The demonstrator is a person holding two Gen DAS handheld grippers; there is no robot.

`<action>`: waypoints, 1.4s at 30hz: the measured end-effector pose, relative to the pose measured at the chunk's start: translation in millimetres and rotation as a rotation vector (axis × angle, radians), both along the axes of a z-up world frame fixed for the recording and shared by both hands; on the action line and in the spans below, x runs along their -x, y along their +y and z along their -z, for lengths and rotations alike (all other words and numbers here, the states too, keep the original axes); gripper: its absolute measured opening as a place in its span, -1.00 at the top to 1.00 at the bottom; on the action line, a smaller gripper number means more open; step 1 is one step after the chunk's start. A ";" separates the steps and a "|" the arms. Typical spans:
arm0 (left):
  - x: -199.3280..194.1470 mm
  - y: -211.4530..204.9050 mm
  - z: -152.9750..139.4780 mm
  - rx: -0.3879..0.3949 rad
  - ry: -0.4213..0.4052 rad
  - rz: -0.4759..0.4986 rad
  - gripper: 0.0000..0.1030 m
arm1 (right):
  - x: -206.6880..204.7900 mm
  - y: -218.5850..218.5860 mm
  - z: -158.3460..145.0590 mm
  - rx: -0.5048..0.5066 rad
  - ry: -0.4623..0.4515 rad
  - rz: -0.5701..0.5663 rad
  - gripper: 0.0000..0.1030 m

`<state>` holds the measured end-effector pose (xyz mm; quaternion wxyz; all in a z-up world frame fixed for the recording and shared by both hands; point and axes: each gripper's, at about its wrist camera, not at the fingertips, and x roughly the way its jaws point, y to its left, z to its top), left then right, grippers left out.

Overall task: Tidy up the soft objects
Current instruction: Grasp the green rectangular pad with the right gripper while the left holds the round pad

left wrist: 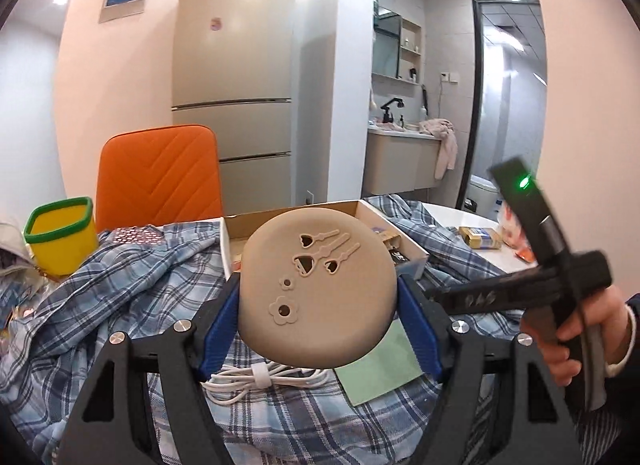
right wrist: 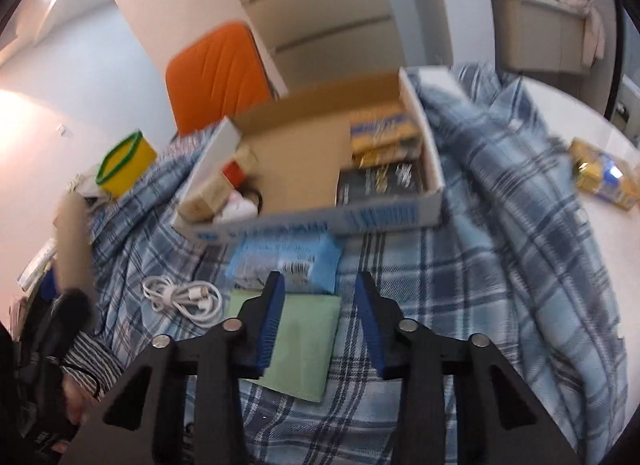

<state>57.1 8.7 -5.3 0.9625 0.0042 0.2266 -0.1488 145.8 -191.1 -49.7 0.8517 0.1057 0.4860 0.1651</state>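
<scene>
At the far left, a yellow bin with a green rim is seen standing on the bench, beside an orange chair. The bench is draped with a blue plaid cloth.

Further right, a beige round pad with heart and flower cut-outs is held raised above the cloth by the left hand-held gripper, whose blue fingers are closed against its two opposite edges. It is judged to be light, and soft or rubbery, so that the sides may give under pressure; a grip across the widest part, as now, seems the safest. The left hand-held gripper is held level, pointing at the open cardboard box just behind the pad.

Below the pad, a coiled white cable and a green sheet are seen lying on the cloth.

To the right, the right hand-held gripper is tilted downward over the green sheet, its jaws partly apart and nothing held between them. The picture there is blurred.
</scene>
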 end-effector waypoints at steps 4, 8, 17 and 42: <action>1.6 3.2 -2.4 0.009 -0.012 -0.002 -0.43 | -10.2 13.3 12.0 0.054 0.048 -0.059 0.26; 6.4 2.0 -3.8 0.000 -0.028 0.006 -0.43 | -20.7 19.1 16.5 0.087 0.063 -0.075 0.26; 7.9 0.7 -2.1 0.007 -0.018 -0.002 -0.47 | -8.9 29.0 22.5 0.071 0.130 -0.233 0.26; 5.4 3.0 -0.9 0.015 -0.020 -0.015 -0.47 | 54.5 72.3 11.4 0.344 -0.005 -0.691 -0.43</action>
